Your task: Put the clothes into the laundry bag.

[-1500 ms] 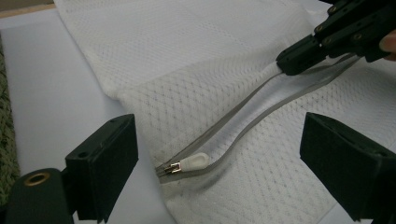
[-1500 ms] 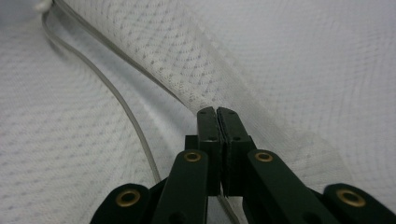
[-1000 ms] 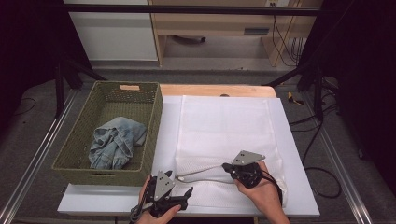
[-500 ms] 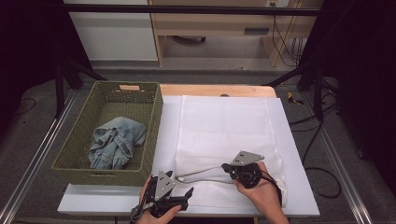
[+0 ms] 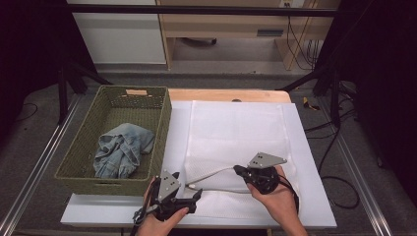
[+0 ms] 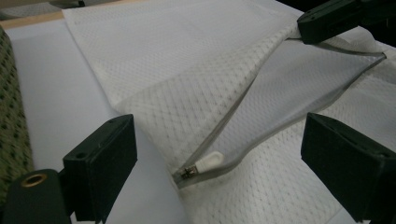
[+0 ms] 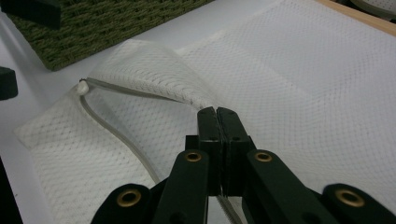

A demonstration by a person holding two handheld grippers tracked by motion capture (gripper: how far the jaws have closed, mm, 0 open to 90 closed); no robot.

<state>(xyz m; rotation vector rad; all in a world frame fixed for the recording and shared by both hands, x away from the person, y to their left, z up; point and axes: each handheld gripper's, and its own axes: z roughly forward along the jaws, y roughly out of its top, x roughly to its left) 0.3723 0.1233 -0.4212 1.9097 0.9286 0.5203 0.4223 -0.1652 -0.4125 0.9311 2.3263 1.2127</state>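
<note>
The white mesh laundry bag looks light, limp and thin, so in my judgement it will sag and fold wherever it is not supported, and a pull on one layer will drag the whole sheet across the smooth tabletop unless another point is pinned. The sensible hold is the stiffer zipper edge, since that band gives the pads something firmer than bare netting. The right gripper has its jaws pressed together on the upper lip of the mouth, lifting it so the opening gapes. The left gripper is spread wide and holds nothing; the zipper pull, a small white tab with a metal slider, lies between its jaws but apart from them. The bag lies flat just beside the green woven basket, on the side away from the crumpled denim garment inside that basket, and its open corner is the part nearest the basket's near end. Its fabric is a fine diamond-pattern net, semi-sheer, with a grey tape running along the mouth.
</note>
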